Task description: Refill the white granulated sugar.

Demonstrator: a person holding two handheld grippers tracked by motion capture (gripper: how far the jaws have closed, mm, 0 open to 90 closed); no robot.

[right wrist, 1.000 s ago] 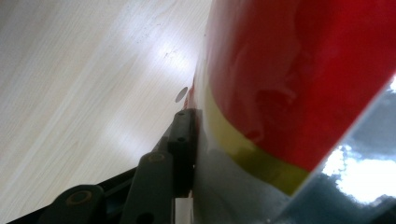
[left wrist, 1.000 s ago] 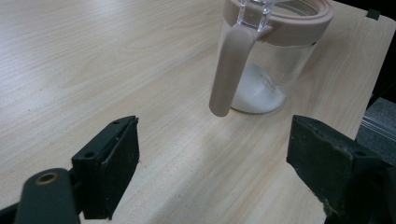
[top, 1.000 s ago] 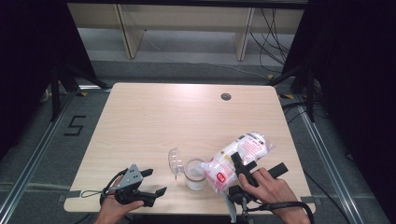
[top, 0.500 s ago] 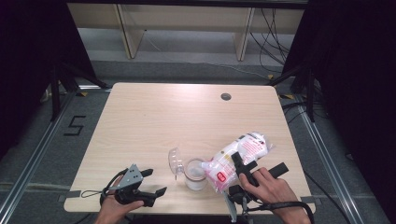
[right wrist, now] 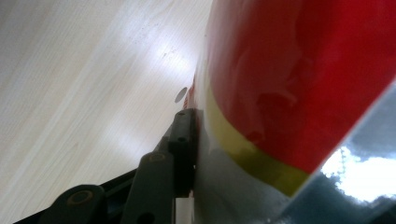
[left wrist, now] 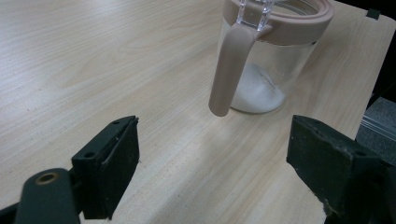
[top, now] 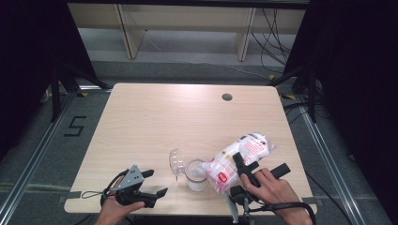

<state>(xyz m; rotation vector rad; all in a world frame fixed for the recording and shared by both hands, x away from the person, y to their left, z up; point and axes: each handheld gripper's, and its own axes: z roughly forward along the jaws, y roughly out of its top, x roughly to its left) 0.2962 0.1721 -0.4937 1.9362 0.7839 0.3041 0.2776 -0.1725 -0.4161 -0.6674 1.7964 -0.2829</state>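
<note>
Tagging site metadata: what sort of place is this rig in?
Likely a lab recording bay, not a kitchen: a bare wooden table ringed by black curtains, loose cables on the floor behind, and a taped floor marker.

The high view looks forward and down from above the near edge, taking in the whole surface (top: 155, 117). The left gripper view sits low, looking across the wood at the jar (left wrist: 271, 56) from close by; the high view shares that jar (top: 196, 174). The right gripper view is pressed against the bag (right wrist: 299, 84), also seen from above (top: 239, 157)
</note>
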